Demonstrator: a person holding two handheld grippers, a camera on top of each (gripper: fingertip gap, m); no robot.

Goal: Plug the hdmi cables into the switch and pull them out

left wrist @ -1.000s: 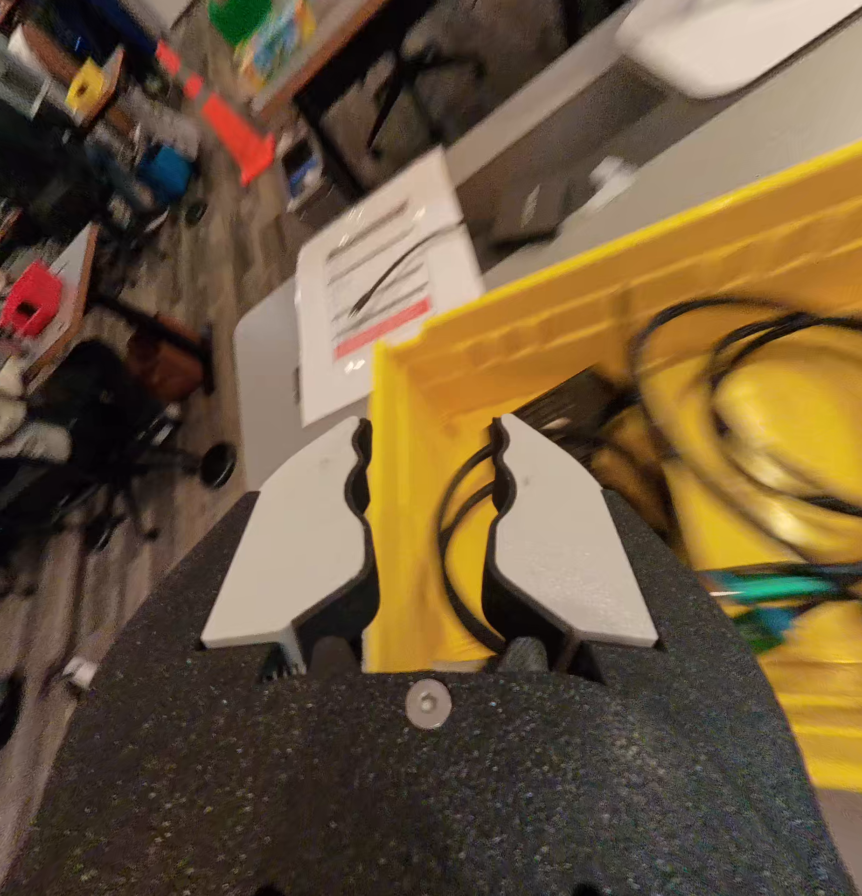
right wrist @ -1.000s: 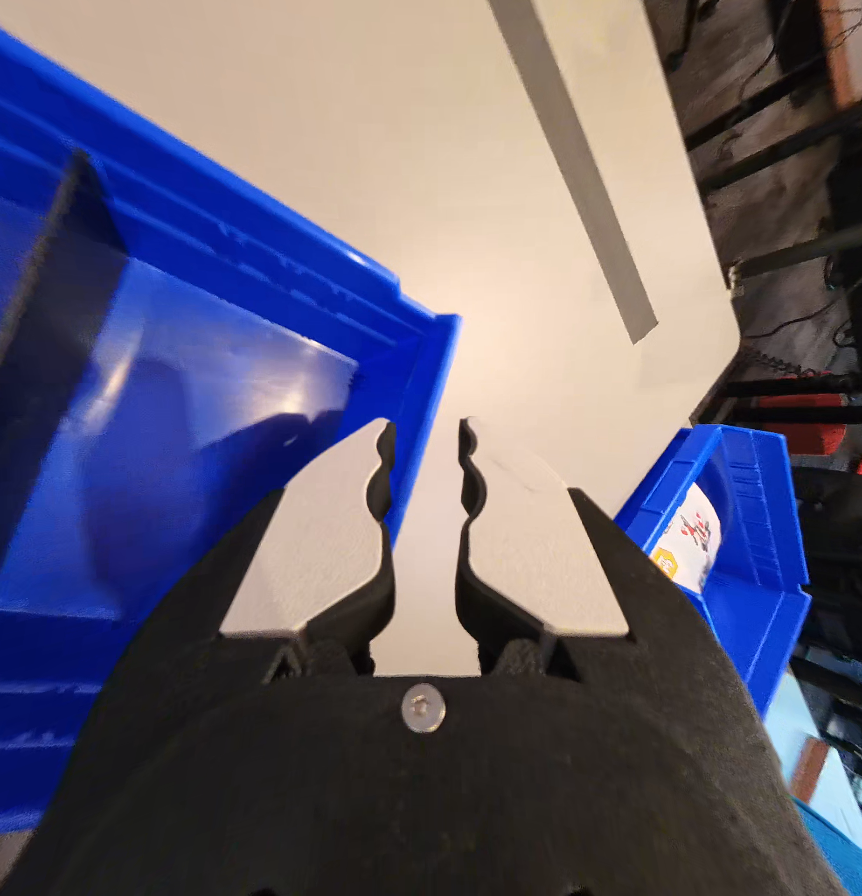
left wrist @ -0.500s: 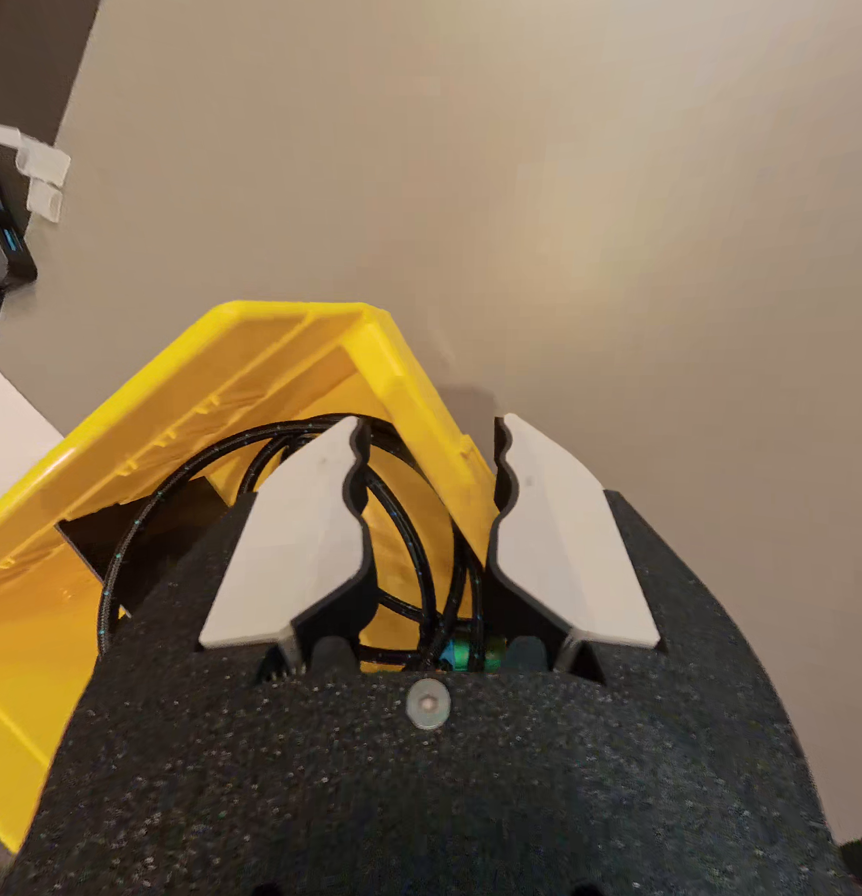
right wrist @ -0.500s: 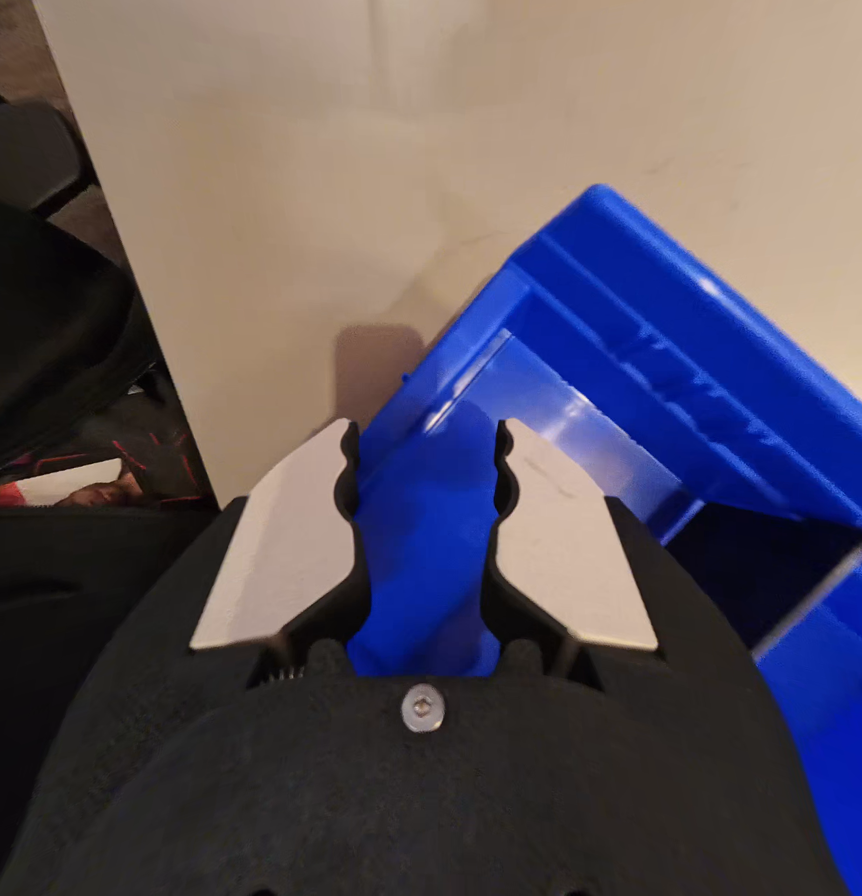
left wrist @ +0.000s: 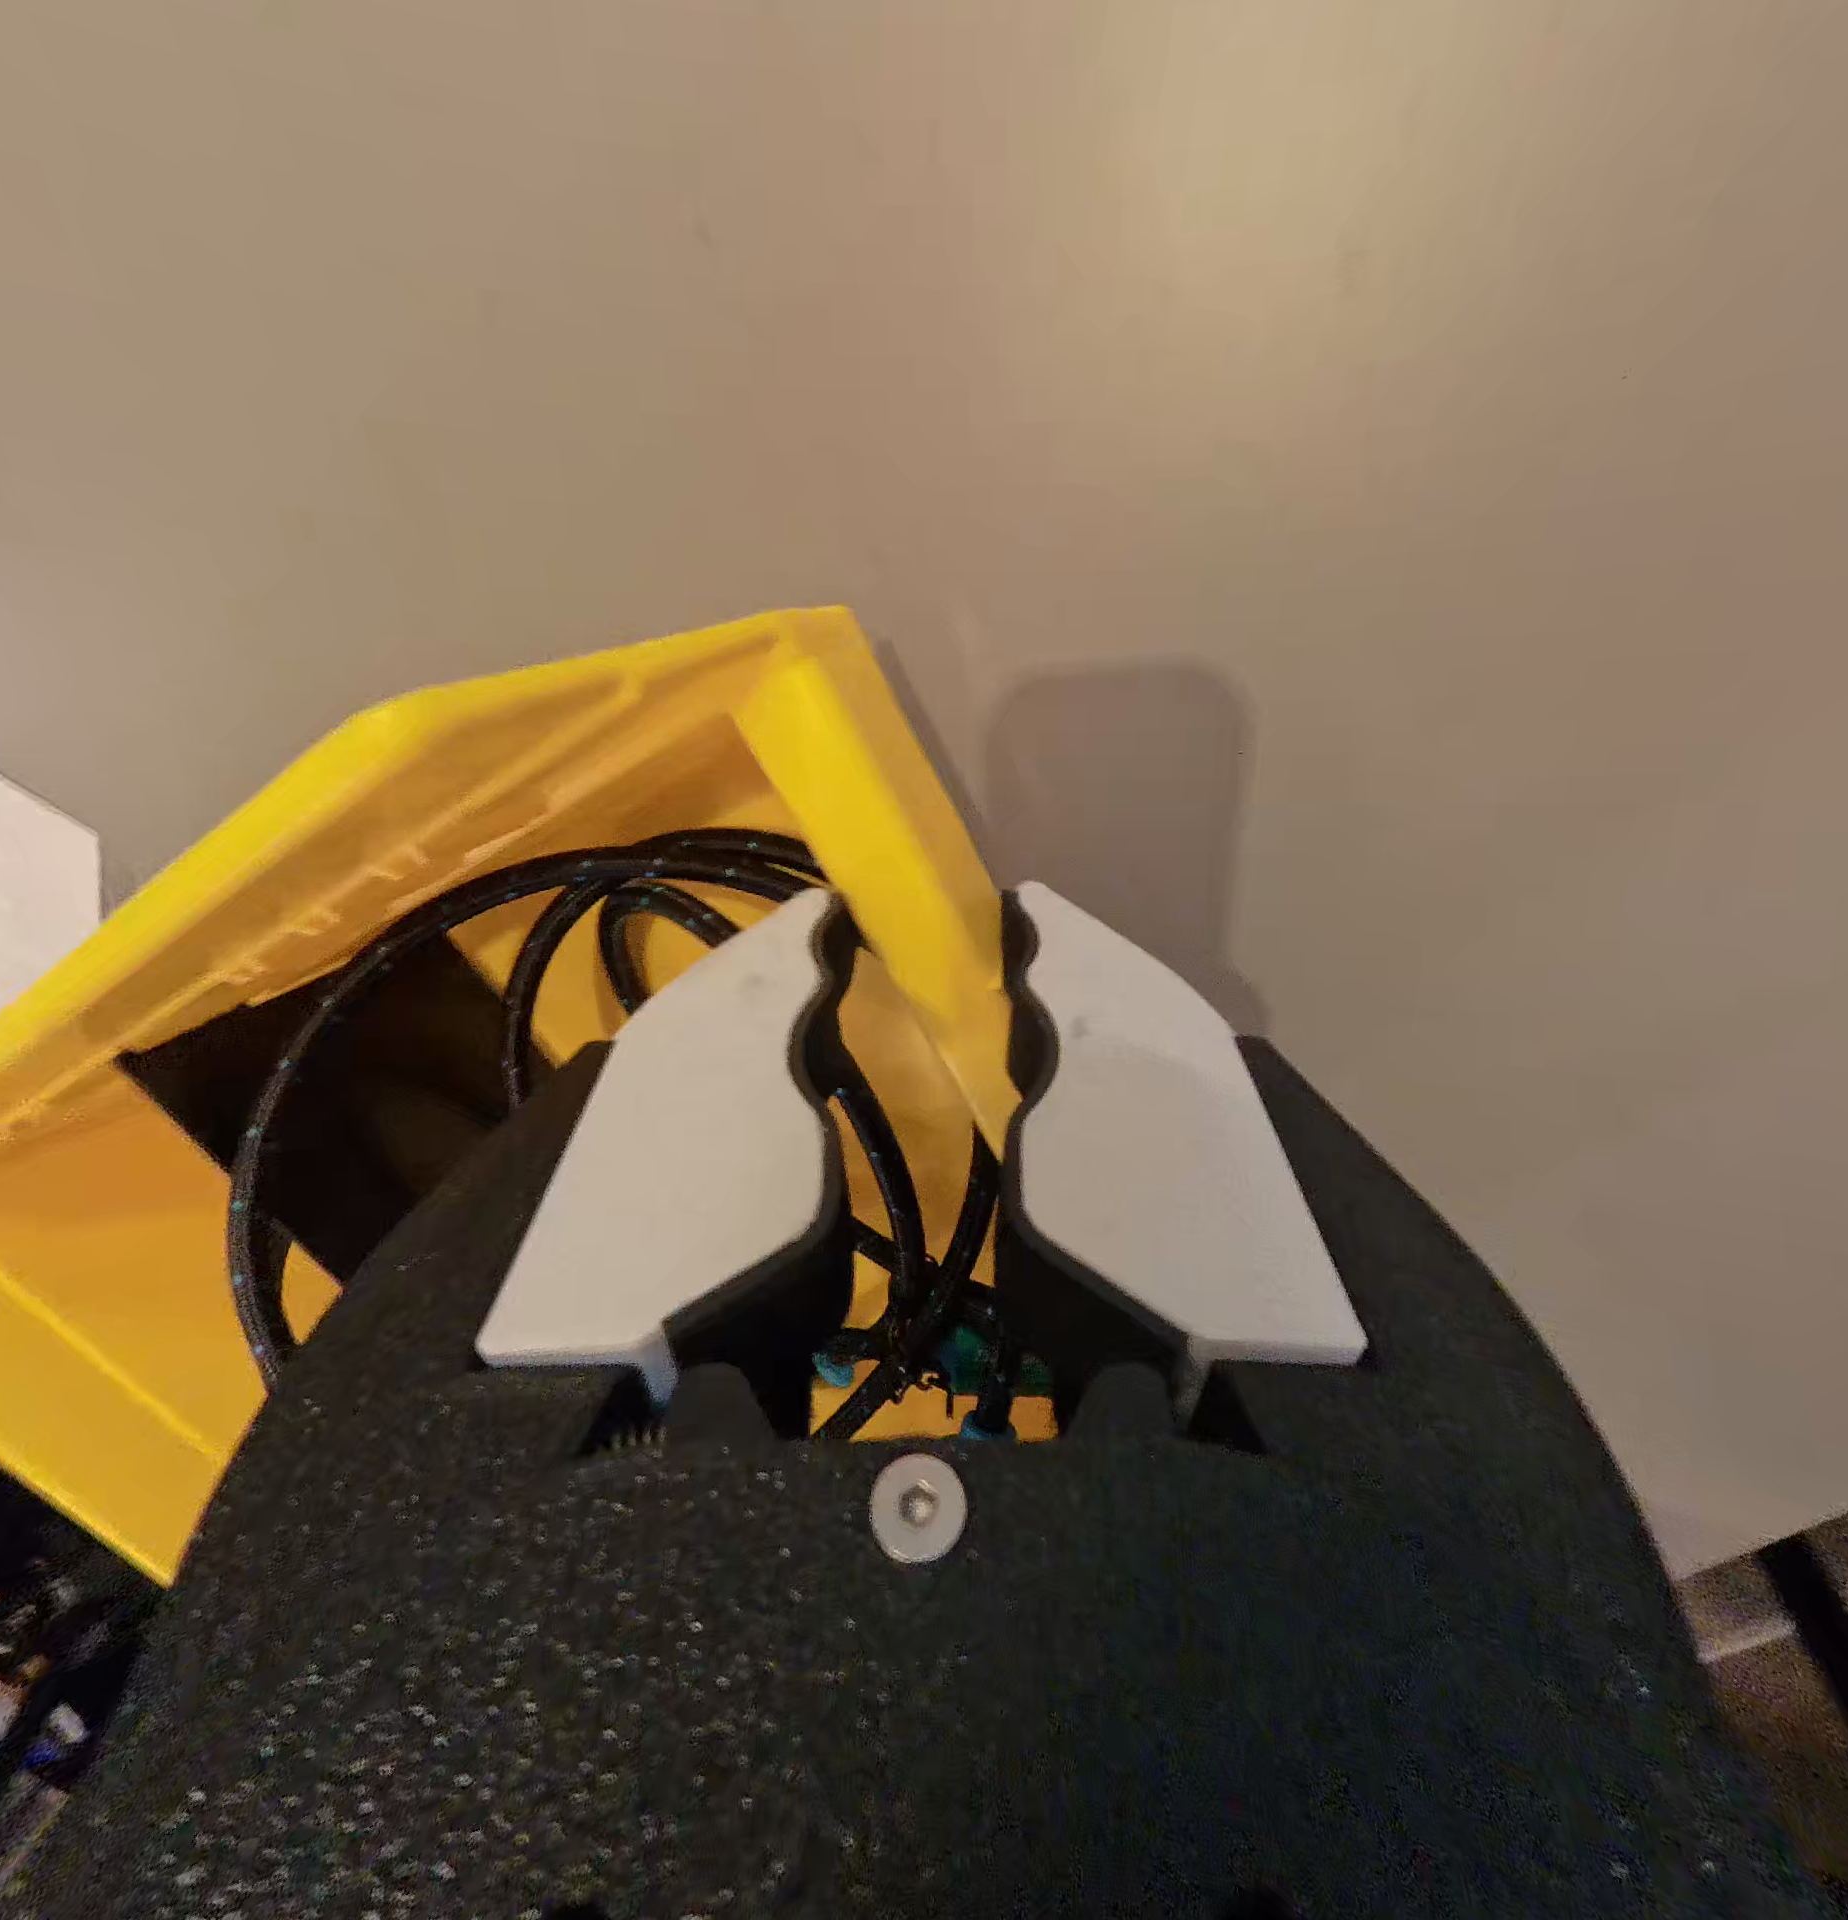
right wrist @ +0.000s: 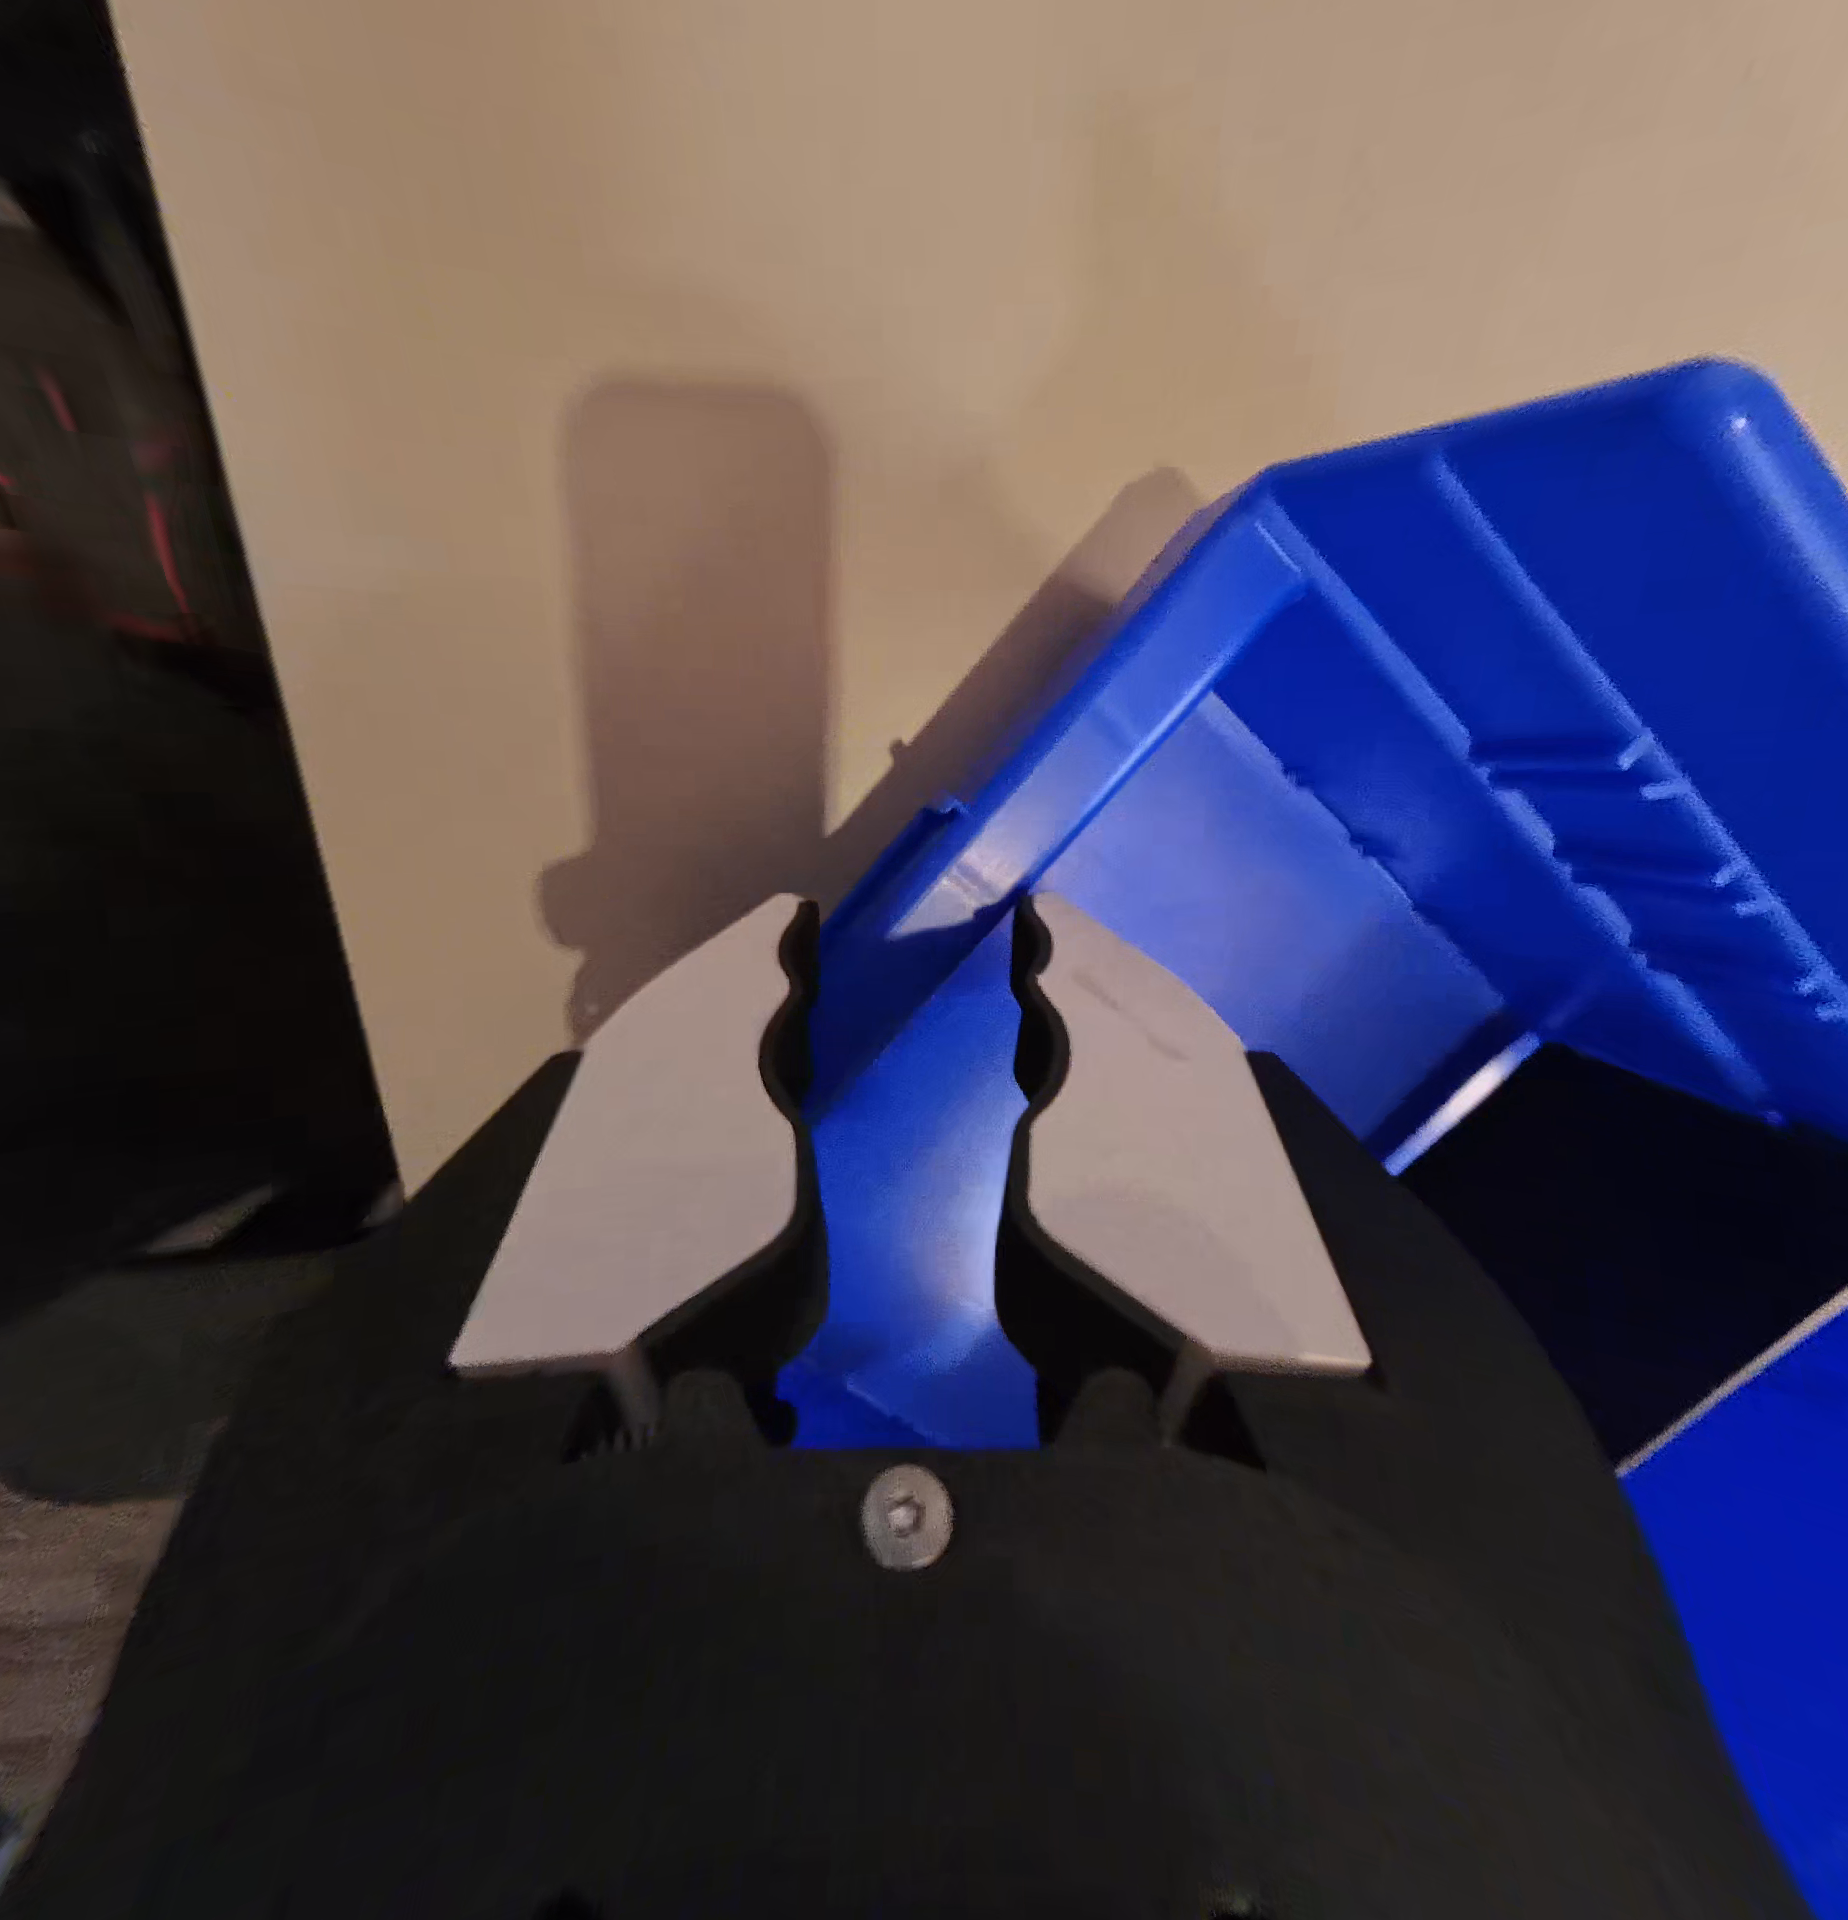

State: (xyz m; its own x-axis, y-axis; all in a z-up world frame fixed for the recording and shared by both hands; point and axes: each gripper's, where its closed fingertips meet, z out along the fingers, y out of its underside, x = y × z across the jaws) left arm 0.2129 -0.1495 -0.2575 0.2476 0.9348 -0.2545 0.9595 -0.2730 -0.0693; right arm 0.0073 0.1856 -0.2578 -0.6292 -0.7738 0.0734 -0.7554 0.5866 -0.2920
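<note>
In the left wrist view a yellow bin (left wrist: 484,790) holds coiled black braided cables (left wrist: 522,1008) with teal plugs (left wrist: 977,1351) at the near end. A black shape (left wrist: 380,1122) lies under the cables; I cannot tell what it is. My left gripper (left wrist: 922,894) is partly open and straddles the bin's right wall near its far corner, with the left finger inside. My right gripper (right wrist: 912,906) is partly open and straddles the left wall of a blue bin (right wrist: 1522,727), with the right finger inside. No switch is clearly seen.
Both bins stand on a beige table (left wrist: 1315,416). A white sheet (left wrist: 16,883) lies left of the yellow bin. The blue bin has a dark compartment (right wrist: 1626,1247). The table's edge (right wrist: 276,831) runs down the left of the right wrist view, with dark furniture beyond. My hands' fingertips stand some 40 cm from each other.
Both grippers swung from looking across the room down onto their bins, then moved closer over the walls. Both jaws have narrowed in the last half second.
</note>
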